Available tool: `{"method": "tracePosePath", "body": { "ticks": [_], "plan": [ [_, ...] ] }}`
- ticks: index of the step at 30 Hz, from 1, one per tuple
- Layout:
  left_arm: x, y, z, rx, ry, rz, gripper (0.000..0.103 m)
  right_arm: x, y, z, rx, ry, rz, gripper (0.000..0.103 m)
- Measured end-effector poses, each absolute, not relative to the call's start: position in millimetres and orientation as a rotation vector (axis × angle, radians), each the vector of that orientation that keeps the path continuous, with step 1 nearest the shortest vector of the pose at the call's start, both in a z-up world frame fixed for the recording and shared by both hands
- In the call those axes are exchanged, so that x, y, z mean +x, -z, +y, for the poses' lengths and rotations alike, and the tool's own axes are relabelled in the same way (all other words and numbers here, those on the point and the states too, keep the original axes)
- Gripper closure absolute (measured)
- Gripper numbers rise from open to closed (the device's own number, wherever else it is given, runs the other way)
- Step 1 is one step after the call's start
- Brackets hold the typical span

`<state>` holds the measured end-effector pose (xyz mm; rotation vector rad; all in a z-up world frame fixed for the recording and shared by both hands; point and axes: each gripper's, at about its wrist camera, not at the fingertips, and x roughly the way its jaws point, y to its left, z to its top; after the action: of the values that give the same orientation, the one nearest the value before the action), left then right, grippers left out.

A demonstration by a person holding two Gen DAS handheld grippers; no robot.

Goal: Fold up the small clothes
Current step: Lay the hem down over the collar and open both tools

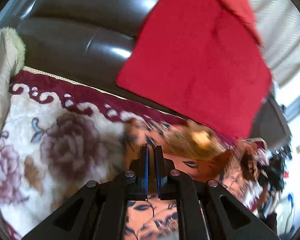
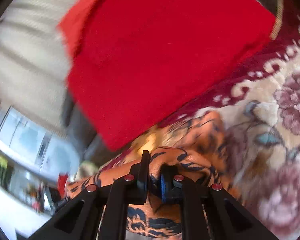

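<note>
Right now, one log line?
left gripper: shut on orange patterned garment | right gripper: shut on it | red cloth: behind

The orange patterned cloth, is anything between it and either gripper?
No. Both grippers, left and right, are shut on the orange cloth. The red cloth lies beyond it.
</note>
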<state>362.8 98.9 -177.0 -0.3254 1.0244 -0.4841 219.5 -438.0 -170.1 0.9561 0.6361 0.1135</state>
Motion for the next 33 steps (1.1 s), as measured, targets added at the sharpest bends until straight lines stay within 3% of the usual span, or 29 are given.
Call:
{"method": "tracePosePath", "body": {
  "ticks": [1,7,10,12,14,15,16,18,23,27,29,33],
  "plan": [
    [375.5,187.3,95.7,-0.334,0.447,1.039,0.097,232.0,183.0,-446.9,1.0,-0.102,0.652,0.089],
    [387.7,206.5,101.8,-0.427,0.405,0.978,0.096,252.5,246.8,-472.1,1.231,-0.105,0.708,0.089],
    [378.2,198.2,112.7,-0.434,0.389,0.935,0.079,242.6,241.4,-478.8,1.234,-0.15,0.648,0.089],
    [363.9,187.8,114.0,-0.413,0.402,0.936,0.068,230.7,231.4,-482.3,1.226,-0.147,0.594,0.083],
    [347.5,180.8,107.2,-0.374,0.459,0.95,0.067,217.7,216.9,-485.2,1.211,-0.15,0.542,0.063],
    [337.2,178.5,100.7,-0.336,0.485,0.959,0.066,211.1,210.5,-484.6,1.191,-0.137,0.527,0.03],
    [325.4,176.8,92.6,-0.289,0.512,0.965,0.061,201.6,200.1,-481.4,1.145,-0.104,0.51,0.02],
    [303.9,177.7,75.6,-0.189,0.544,0.977,0.046,193.8,182.5,-469.5,1.025,-0.144,0.532,0.021],
    [271.4,199.2,38.2,0.031,0.548,0.999,0.046,198.8,164.1,-401.7,0.724,-0.243,0.721,0.035],
    [279.8,223.4,27.3,0.141,0.456,1.036,0.046,226.5,181.4,-366.2,0.591,-0.241,0.886,0.058],
    [287.4,226.1,25.5,0.177,0.42,1.018,0.046,247.6,197.7,-361.0,0.541,-0.182,0.953,0.061],
    [309.2,224.5,24.4,0.217,0.32,0.989,0.046,284.4,197.7,-382.7,0.535,-0.026,0.896,0.061]
  ]
}}
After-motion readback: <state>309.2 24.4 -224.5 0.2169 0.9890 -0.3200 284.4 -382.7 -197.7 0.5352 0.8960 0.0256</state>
